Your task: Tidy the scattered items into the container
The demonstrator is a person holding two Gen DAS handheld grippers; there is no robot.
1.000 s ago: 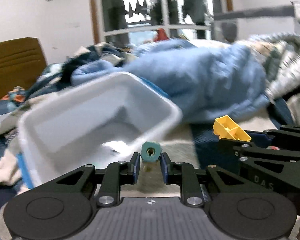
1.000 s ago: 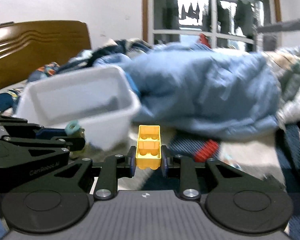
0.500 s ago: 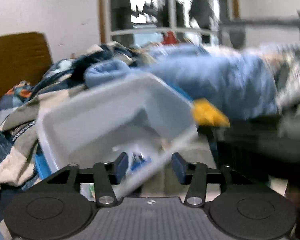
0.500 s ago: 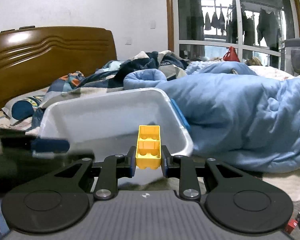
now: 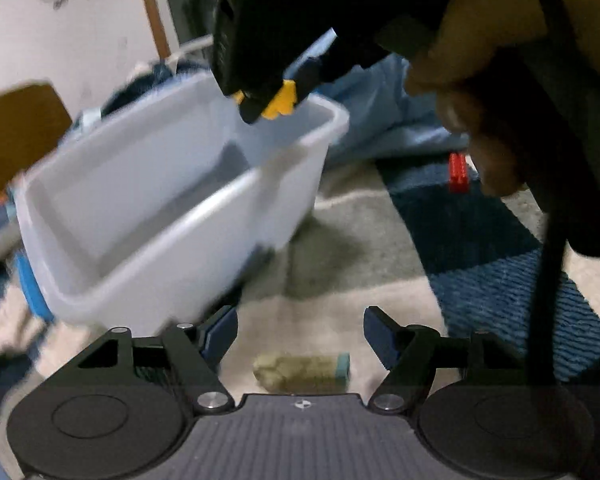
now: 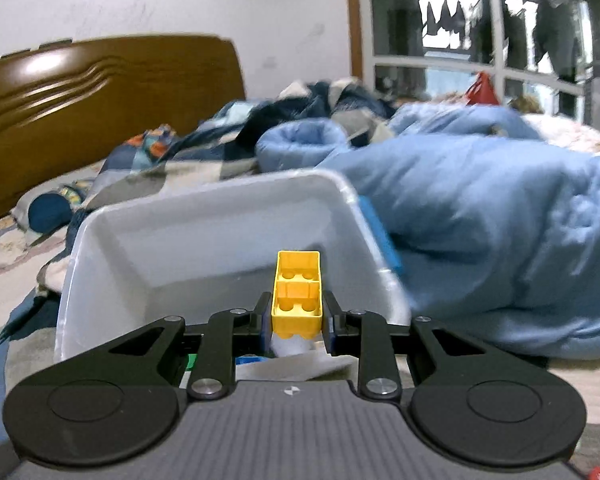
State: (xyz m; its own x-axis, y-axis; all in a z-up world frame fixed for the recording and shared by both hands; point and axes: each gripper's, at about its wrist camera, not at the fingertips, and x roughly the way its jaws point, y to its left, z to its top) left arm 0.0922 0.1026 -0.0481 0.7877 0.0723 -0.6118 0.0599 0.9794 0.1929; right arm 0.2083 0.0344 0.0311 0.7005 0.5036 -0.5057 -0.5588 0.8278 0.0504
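Observation:
A white plastic bin (image 5: 172, 208) sits on the bed; it also shows in the right wrist view (image 6: 204, 240). My right gripper (image 6: 296, 316) is shut on a yellow brick (image 6: 298, 294) and holds it over the bin's near rim; the brick (image 5: 280, 100) also shows in the left wrist view above the bin's far corner. My left gripper (image 5: 300, 332) is open and empty, in front of the bin. A beige cylinder with a teal end (image 5: 300, 372) lies on the bedcover between its fingers.
A red brick (image 5: 458, 172) lies on the blue striped cover to the right of the bin. A blue duvet (image 6: 480, 232) is bunched behind and to the right. A wooden headboard (image 6: 100, 100) stands at the left. Small items lie in the bin's bottom (image 6: 252, 360).
My left gripper has opened, let go of the teal-ended piece and pulled back from the bin. My right gripper has carried the yellow brick over the bin.

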